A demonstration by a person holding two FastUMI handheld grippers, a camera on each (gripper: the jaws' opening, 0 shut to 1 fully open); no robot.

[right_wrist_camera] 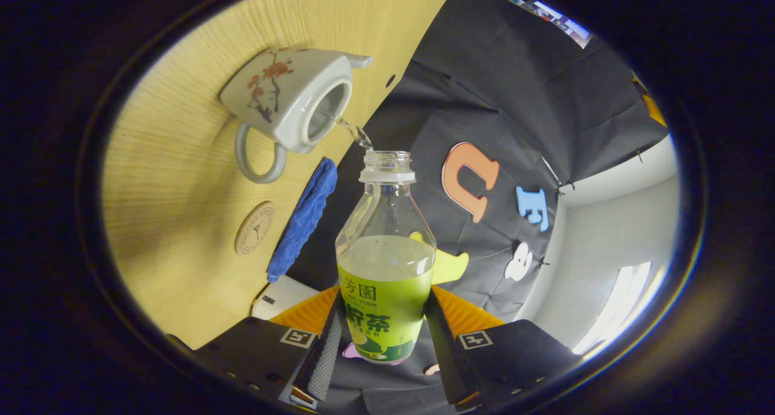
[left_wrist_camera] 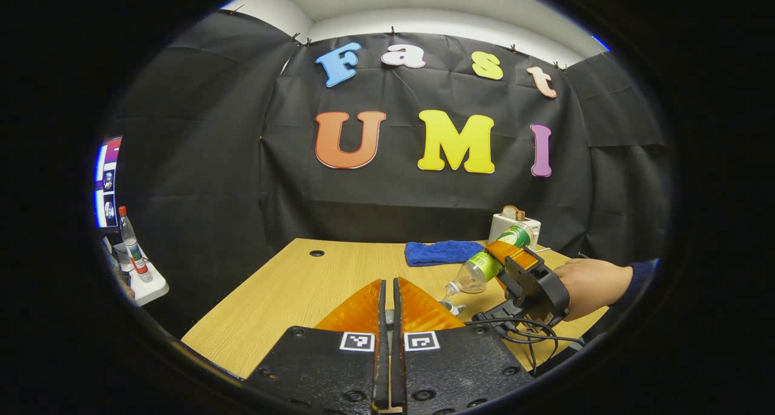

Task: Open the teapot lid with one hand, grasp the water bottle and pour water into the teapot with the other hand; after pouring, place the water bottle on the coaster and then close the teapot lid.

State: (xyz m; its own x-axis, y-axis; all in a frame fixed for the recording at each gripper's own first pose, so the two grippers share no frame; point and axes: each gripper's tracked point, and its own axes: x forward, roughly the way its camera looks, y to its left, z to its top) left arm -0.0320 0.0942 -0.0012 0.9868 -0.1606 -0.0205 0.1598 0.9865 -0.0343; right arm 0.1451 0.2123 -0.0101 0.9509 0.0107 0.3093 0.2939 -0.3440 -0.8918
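My right gripper [right_wrist_camera: 382, 336] is shut on a clear water bottle [right_wrist_camera: 385, 269] with a green label, uncapped and tipped over. A thin stream of water [right_wrist_camera: 351, 130] runs from its mouth into the open top of a grey teapot [right_wrist_camera: 272, 94] painted with red blossoms. A round coaster [right_wrist_camera: 254, 227] lies beside the teapot's handle. In the left gripper view, the right gripper [left_wrist_camera: 514, 260] and the tilted bottle [left_wrist_camera: 484, 263] are at the right, held by a hand [left_wrist_camera: 590, 282]. My left gripper [left_wrist_camera: 387, 318] is shut, with a pale sliver of the teapot lid pinched between its tips.
A blue cloth [left_wrist_camera: 442, 252] lies at the back of the wooden table [left_wrist_camera: 290, 294], with a white toaster [left_wrist_camera: 514, 224] behind it. The table has a cable hole [left_wrist_camera: 316, 253]. Off the left edge, a shelf holds another bottle [left_wrist_camera: 133, 245].
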